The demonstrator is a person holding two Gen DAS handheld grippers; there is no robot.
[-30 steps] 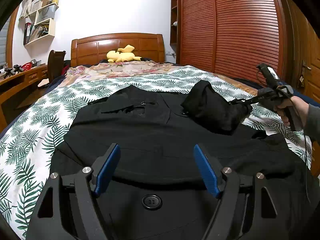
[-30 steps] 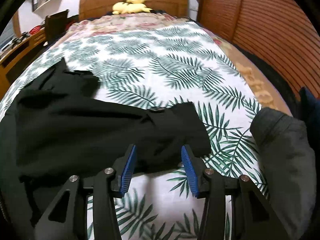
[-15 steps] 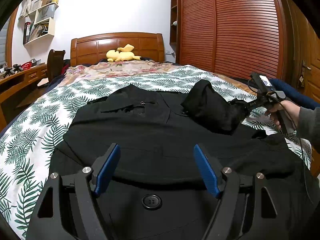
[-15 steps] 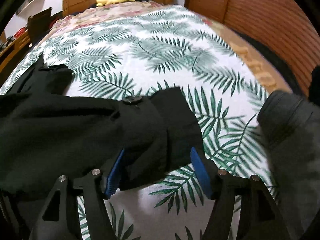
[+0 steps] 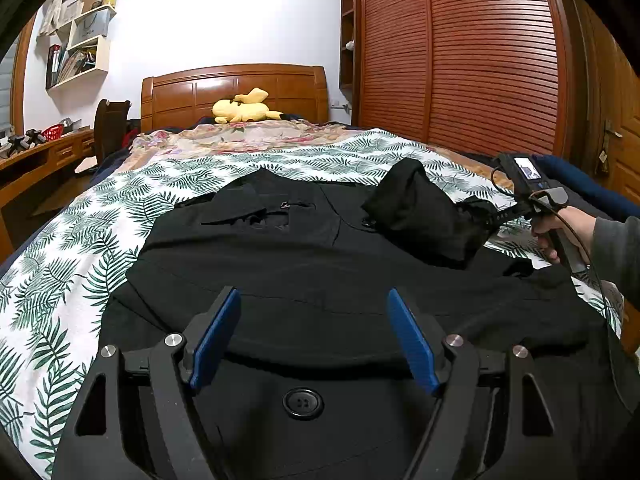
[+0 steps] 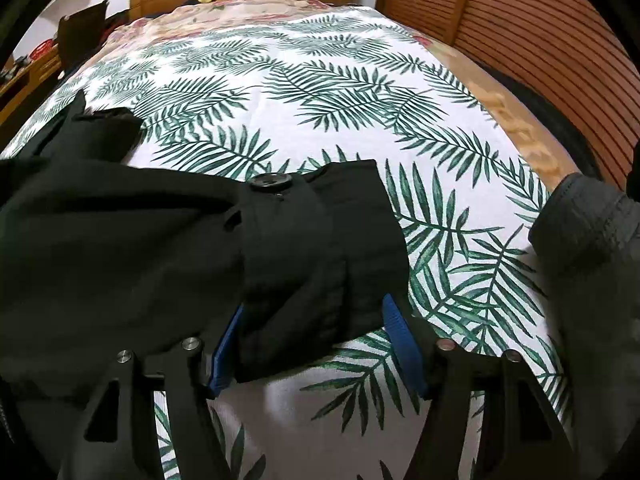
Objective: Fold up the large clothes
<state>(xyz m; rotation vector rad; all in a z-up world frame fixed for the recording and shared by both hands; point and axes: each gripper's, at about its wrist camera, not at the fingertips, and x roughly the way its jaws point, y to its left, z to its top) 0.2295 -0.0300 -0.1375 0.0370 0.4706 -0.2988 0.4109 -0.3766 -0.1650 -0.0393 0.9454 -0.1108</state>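
Two grippers are in use, one in each hand. From the left wrist view, the left gripper [image 5: 314,340] hovers low over the near hem of the one black coat [image 5: 320,280], its two blue-padded fingers [image 5: 216,340] spread wide apart with nothing between them. One large black button [image 5: 303,403] on the coat sits just below the gap between those fingers.

The coat lies flat across the near half of the bed [image 5: 60,280], on a white cover printed with green fern leaves. Its collar end points toward the wooden headboard [image 5: 236,88]. One sleeve [image 5: 420,216] is bunched up and raised off the coat's right side.

The right gripper [image 5: 484,216] appears at the right edge of that view, held in the person's right hand [image 5: 564,228], with its tips at the end of the raised sleeve. In the right wrist view, the cuff of that sleeve [image 6: 320,260] fills the space between the right gripper's two blue fingers [image 6: 400,340]. The cloth touches both pads, yet the fingers stand fairly wide, so whether they are squeezing it cannot be told. One button [image 6: 271,181] shows on the cuff's upper side. The rest of the coat trails off to the left of this gripper, over the fern cover.

One yellow stuffed toy [image 5: 244,110] lies at the head of the bed. One slatted wooden wardrobe [image 5: 480,60] stands along the right side, and wall shelves [image 5: 80,56] hang at the upper left.
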